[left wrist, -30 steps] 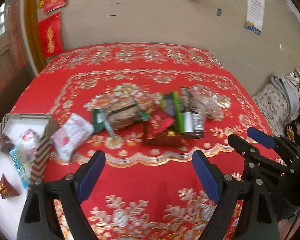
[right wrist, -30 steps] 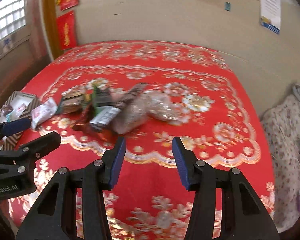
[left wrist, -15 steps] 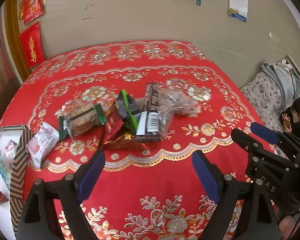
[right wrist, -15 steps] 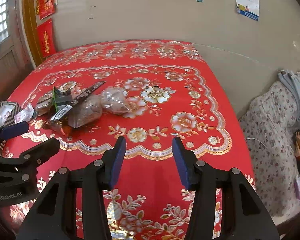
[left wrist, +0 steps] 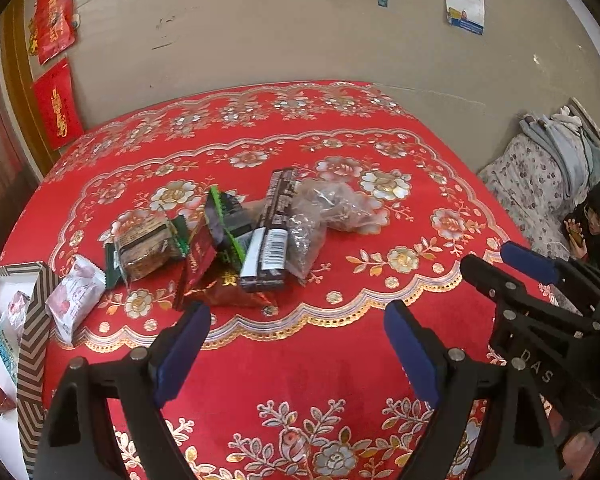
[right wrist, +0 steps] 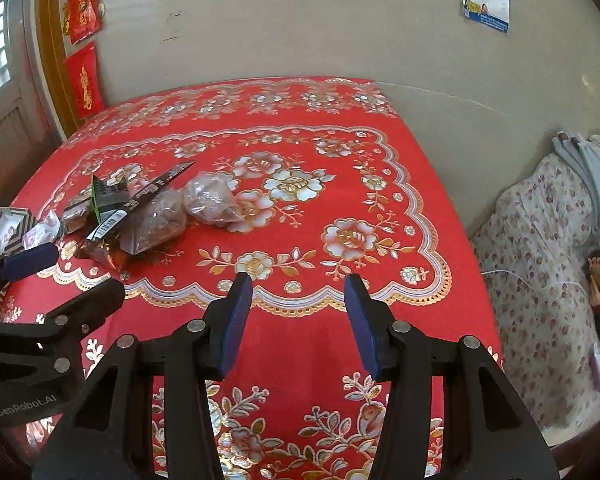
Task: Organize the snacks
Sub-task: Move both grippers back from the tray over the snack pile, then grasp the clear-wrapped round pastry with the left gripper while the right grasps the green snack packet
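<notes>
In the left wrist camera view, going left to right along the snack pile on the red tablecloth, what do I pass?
Striped box → pink-and-white packet → green-edged cake packet → red packet → dark bar with the barcode → clear bag → right gripper.

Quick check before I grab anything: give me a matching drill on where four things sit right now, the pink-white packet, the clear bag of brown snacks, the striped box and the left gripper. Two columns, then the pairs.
Things:
1. pink-white packet
2. clear bag of brown snacks
3. striped box
4. left gripper

Places or states:
A. at the table's left edge, some snacks already inside
B. at the right end of the snack pile
C. open, empty, above bare tablecloth
D. on the cloth, right beside the box wall

Pairs: 1-D, 2-B, 3-A, 4-C
</notes>
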Demonstrator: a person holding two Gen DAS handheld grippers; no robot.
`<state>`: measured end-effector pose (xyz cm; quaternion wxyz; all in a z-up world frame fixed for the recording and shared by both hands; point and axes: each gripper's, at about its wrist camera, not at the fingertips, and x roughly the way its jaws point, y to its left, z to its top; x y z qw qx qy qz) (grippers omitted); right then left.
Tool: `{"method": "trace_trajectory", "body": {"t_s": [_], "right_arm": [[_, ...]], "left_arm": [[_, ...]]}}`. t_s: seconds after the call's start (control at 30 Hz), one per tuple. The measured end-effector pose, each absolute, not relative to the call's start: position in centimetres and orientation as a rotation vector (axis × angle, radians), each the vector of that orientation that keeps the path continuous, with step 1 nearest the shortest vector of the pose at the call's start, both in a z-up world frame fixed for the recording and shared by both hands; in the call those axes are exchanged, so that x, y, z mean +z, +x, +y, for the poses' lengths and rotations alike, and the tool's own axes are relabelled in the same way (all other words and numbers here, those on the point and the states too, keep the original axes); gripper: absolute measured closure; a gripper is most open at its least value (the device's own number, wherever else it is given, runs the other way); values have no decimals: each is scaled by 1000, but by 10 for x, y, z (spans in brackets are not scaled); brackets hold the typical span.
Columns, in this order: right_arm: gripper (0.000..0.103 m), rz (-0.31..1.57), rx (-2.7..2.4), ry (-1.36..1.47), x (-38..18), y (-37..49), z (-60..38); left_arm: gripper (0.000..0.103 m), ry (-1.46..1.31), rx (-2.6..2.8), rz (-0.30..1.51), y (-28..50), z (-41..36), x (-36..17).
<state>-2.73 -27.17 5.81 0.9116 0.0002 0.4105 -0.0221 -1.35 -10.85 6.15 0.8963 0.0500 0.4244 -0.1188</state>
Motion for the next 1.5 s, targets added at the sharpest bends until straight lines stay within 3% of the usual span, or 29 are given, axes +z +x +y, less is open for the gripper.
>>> {"method": "trace_trajectory", "body": {"t_s": [0.67, 1.2, 1.5], "right_arm": [[55, 866, -37, 3, 54, -22, -271], [55, 911, 108, 37, 51, 8, -227], [55, 918, 179, 57, 56, 24, -207]], "left_arm": [[13, 101, -241, 880, -11, -105, 59], [12, -168, -110, 968, 48, 14, 69], [12, -207, -51, 1044, 77, 31, 48]]}}
